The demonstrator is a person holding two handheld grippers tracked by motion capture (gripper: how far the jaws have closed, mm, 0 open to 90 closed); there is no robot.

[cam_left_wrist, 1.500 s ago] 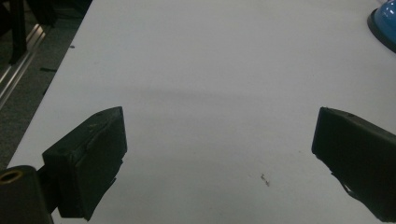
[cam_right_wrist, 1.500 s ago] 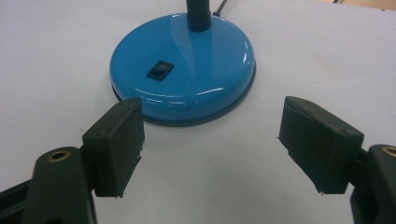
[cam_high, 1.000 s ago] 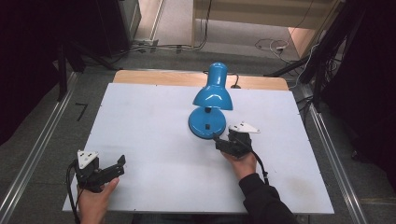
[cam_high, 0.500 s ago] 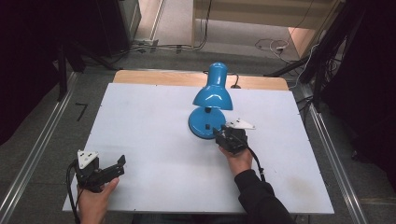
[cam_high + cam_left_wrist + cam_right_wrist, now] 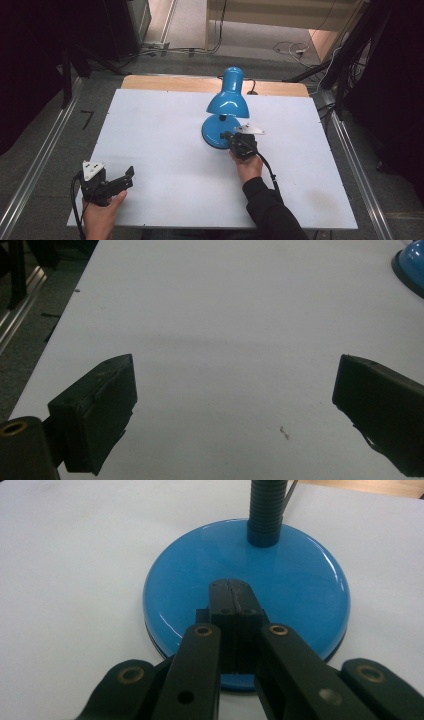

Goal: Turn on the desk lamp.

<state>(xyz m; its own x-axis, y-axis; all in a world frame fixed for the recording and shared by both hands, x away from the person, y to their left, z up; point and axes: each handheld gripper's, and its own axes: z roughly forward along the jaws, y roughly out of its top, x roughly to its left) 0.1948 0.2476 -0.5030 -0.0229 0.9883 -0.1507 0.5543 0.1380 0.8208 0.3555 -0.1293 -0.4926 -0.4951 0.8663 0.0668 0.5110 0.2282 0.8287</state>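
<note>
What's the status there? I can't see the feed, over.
Right gripper shut, fingers over the blue lamp base. Left gripper open, empty, near the table's front left corner. Nothing in the way.

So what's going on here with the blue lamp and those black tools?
A person sits at a white table with a handheld gripper in each hand. The right gripper is shut, its tips over the round base of the blue desk lamp, perhaps to press something there; whether it touches is unclear. The left gripper is open, low near the table's near left corner, away from the lamp.
</note>
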